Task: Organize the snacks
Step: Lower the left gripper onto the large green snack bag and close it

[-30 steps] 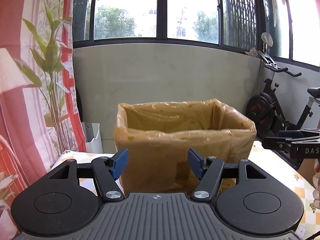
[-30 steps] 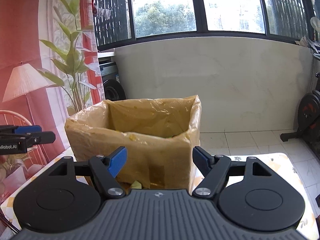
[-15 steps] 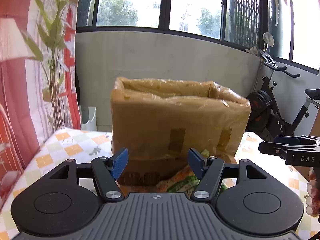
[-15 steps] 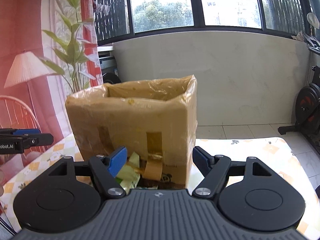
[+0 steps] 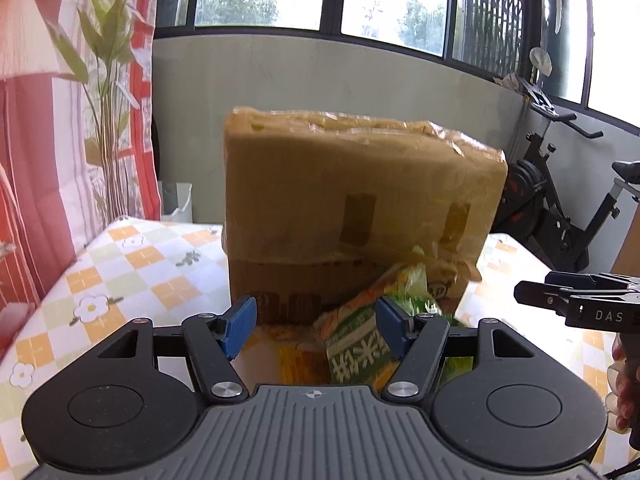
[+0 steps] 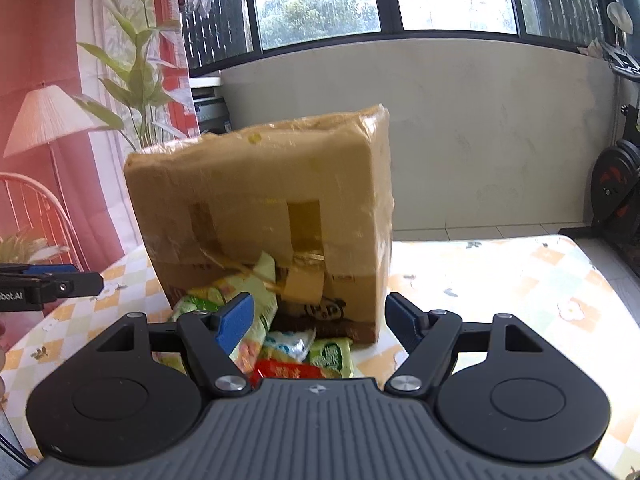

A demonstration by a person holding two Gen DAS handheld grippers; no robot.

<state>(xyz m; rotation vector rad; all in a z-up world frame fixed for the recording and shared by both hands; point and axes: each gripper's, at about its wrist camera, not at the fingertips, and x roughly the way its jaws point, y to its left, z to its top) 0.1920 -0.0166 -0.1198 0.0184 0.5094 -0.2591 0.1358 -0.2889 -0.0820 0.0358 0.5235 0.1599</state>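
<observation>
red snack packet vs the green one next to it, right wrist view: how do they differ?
Colour: the red packet is bright red with pale print; the green packet is light green with white marks.
Place: the red packet lies nearest the camera, partly hidden by the gripper body; the green packet lies just behind it, closer to the cardboard box.
Shared: both are small glossy wrappers lying on the tablecloth, touching neither gripper.

table (image 6: 500,280): checked floral cloth | on it: cardboard box (image 6: 260,208), snack packets (image 6: 288,344)

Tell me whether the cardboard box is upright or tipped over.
Upright: the cardboard box stands on its base on the table, tall taped side facing the cameras.
</observation>
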